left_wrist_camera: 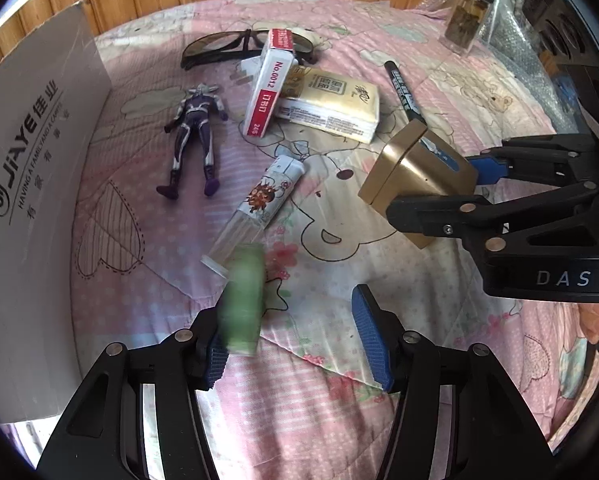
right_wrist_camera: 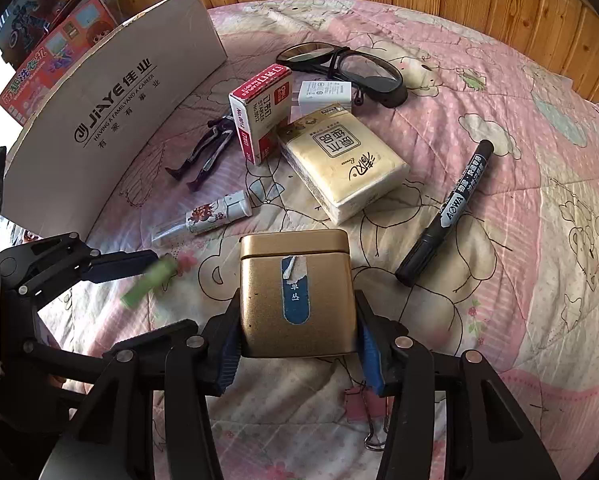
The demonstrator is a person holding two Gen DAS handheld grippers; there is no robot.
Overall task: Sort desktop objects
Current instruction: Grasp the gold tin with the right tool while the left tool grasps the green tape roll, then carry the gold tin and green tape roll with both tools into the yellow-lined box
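My right gripper is shut on a gold tin with a blue label and holds it above the pink quilt; the tin also shows in the left wrist view. My left gripper is open. A blurred green object is at its left finger, falling or loose; it also shows in the right wrist view. On the quilt lie a lighter, a purple figure, a red-white staples box, a tissue pack, a black marker, a white charger and black glasses.
A white cardboard box stands at the left. A glass jar is at the far right. A binder clip lies under my right gripper. Toy boxes stand behind the cardboard box. A wooden wall is at the back.
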